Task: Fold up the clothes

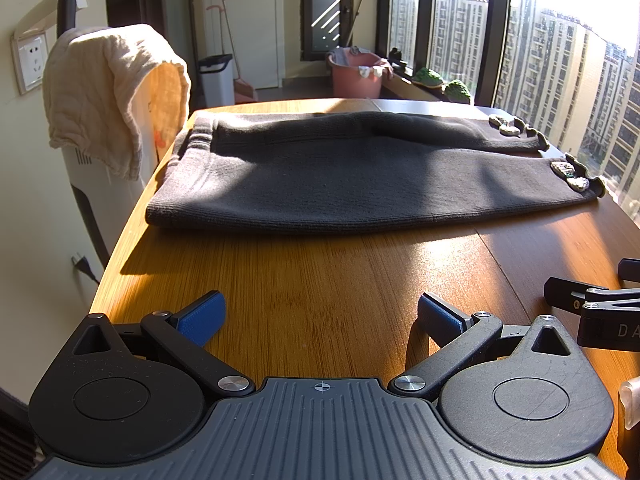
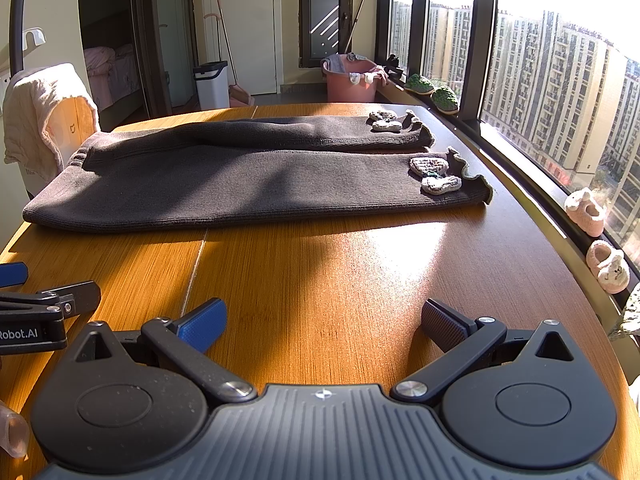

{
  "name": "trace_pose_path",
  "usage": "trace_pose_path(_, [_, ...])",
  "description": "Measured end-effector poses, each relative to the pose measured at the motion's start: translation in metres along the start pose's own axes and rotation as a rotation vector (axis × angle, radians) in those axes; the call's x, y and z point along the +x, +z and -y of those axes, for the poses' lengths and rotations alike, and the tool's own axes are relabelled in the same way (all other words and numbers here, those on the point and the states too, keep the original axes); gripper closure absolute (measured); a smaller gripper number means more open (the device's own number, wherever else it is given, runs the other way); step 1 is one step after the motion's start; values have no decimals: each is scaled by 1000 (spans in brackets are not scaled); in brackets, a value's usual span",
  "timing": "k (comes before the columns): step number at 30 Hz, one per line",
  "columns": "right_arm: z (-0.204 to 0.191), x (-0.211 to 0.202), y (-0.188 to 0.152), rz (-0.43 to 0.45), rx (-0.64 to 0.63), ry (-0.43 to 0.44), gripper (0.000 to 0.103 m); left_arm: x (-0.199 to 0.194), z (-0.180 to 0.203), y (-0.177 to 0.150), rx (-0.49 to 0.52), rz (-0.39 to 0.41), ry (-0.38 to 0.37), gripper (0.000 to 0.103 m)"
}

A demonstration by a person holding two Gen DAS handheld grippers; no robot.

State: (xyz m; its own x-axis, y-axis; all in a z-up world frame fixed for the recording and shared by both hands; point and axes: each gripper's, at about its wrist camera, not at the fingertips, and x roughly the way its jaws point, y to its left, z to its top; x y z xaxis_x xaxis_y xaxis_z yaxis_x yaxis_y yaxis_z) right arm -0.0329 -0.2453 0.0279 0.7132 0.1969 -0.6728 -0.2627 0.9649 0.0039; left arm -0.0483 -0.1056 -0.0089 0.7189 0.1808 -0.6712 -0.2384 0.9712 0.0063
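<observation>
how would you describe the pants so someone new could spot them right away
On the wooden table by the big window, the pants lie flat across the far half, waistband left, legs side by side. They are dark grey ribbed knit with pale knitted patches and frilly cuffs, unlike the cream cloth draped beside the table.

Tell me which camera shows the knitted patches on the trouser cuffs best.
The right wrist view: the knitted patches sit nearer the middle, both pairs whole. The left wrist view pushes them to its right edge, smaller and distorted.
</observation>
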Motion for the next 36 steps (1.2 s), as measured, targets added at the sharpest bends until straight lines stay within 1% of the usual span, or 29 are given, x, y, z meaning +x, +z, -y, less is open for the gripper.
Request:
trace_pose_path(13, [0,0,0,-1,-1,1,0,0,0,0,2,0,-2,0])
trace_pose_path(16, [2,0,1,-4,-13,16,0,1,-1,1,10,-3,-10,0])
trace_pose_path(17, [3,1,1,-6,-20,24,0,1,-1,2,15,-6,-15,0])
trace_pose_path(21, [7,4,5,-13,-43,51,0,8,-9,17,6,-34,-105,0])
trace_pose_path(24, [10,10,12,-25,-72,83,0,12,-23,38,-67,-23,-196,0])
trace_pose_path(26, [12,15,18,-35,-98,110,0,16,-33,56,-103,7,-246,0])
trace_pose_path(28, [15,21,24,-44,-120,134,0,24,-41,80,-116,56,-267,0])
trace_pose_path(30, [17,26,31,-62,-150,160,0,37,-49,105,-126,98,-263,0])
trace_pose_path(31, [18,29,35,-77,-168,181,0,49,-55,121,-126,108,-248,0])
trace_pose_path(33, [23,31,40,-81,-156,210,0,76,-70,146,-134,101,-192,0])
trace_pose_path(34, [29,31,43,-69,-127,234,0,89,-79,156,-148,88,-170,0])
trace_pose_path(36, [42,31,50,-25,-82,260,0,109,-98,164,-195,64,-173,0])
